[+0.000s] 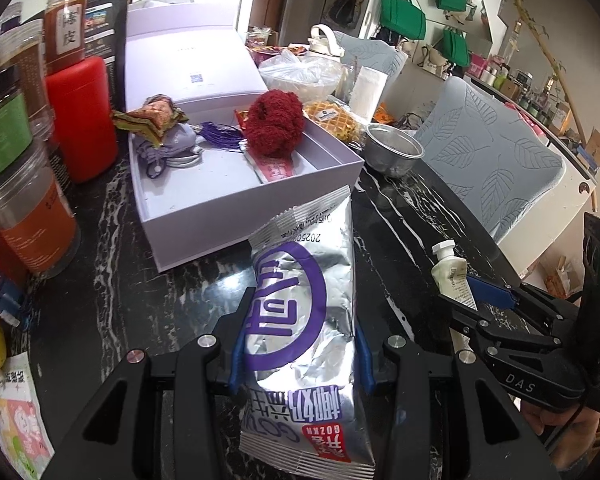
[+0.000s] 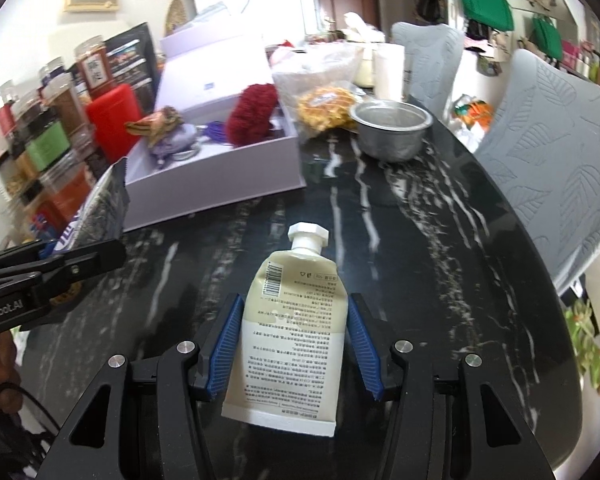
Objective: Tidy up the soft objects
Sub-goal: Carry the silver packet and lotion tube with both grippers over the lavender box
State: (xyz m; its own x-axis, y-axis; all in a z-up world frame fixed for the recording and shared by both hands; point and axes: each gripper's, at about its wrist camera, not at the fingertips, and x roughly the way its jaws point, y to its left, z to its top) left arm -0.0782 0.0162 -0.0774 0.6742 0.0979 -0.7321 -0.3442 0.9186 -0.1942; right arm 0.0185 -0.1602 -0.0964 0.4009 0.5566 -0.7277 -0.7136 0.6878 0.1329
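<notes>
Left claw (image 1: pixel 300 356) is clamped on a silver foil snack bag (image 1: pixel 306 300), its blue pads pressing both side edges; the bag stands tilted above the black marbled counter (image 1: pixel 148 288), its far top seal reaching toward the near right corner of the lavender box (image 1: pixel 204 216). Right claw (image 2: pixel 294 344) pinches a cream squeeze tube (image 2: pixel 292 320) between its blue pads (image 2: pixel 225 344), white cap pointing away and crimped end nearest the camera; the tube is held above the counter at the near centre. In the left wrist view the right claw appears at the right edge with the tube in its tips, a hand (image 1: pixel 572 420) visible below it. Beyond the claws, the open lavender box rests on the counter at the left-centre. Inside it lie a dark red fluffy item (image 1: pixel 276 124) at the right, a purple tassel (image 1: pixel 220 136) at the middle, a lilac pouch with a white cord (image 1: pixel 168 152) at the left, and a patterned fabric piece (image 1: pixel 152 118) over the far left rim. Right of the box, farther off, stands a metal bowl (image 2: pixel 390 130), with a yellow packaged snack (image 2: pixel 326 110) just beside it. Red canister (image 1: pixel 82 116) and stacked jars (image 1: pixel 24 152) line the left side.
</notes>
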